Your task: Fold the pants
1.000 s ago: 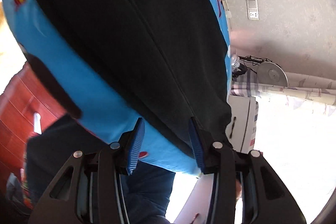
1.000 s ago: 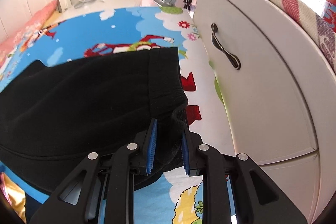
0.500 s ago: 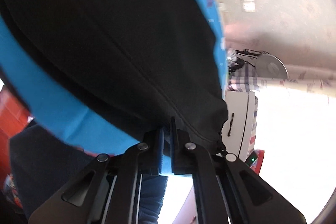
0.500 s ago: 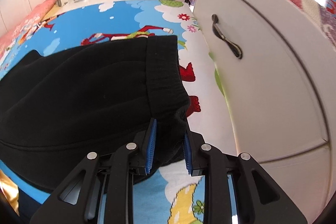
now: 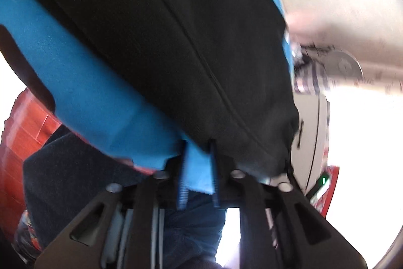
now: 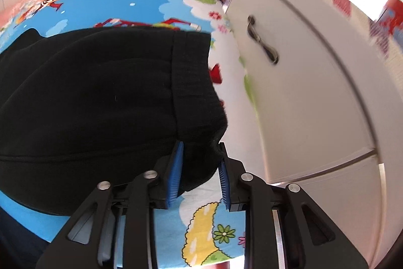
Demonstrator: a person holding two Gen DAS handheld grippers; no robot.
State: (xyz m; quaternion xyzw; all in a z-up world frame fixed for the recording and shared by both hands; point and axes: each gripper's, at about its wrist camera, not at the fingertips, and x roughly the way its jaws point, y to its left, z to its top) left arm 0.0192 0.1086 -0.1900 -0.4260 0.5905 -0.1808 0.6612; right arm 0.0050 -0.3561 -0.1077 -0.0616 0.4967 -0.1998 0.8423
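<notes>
We see black pants spread on a blue cartoon-print sheet over a bed, filling most of both wrist views. Right gripper sits at the waistband corner nearest the camera; its blue pads have a thick bunch of the black fabric between them and press on it from both sides, so we read it as clamped on the pants, though its jaws have just been easing slightly wider. A white cabinet with a dark handle stands just beside the bed edge on the right of that view. Left gripper is at the near edge of the pants, picture blurred. Its jaws have just been opening after being fully together, and now stand a little apart; between the pads we see mostly blue sheet, with the black hem lying right at the fingertips and to the right of them. We cannot tell whether any pants fabric is still caught there. A person's dark trouser leg shows under the bed edge, red-brown floor on the left.
</notes>
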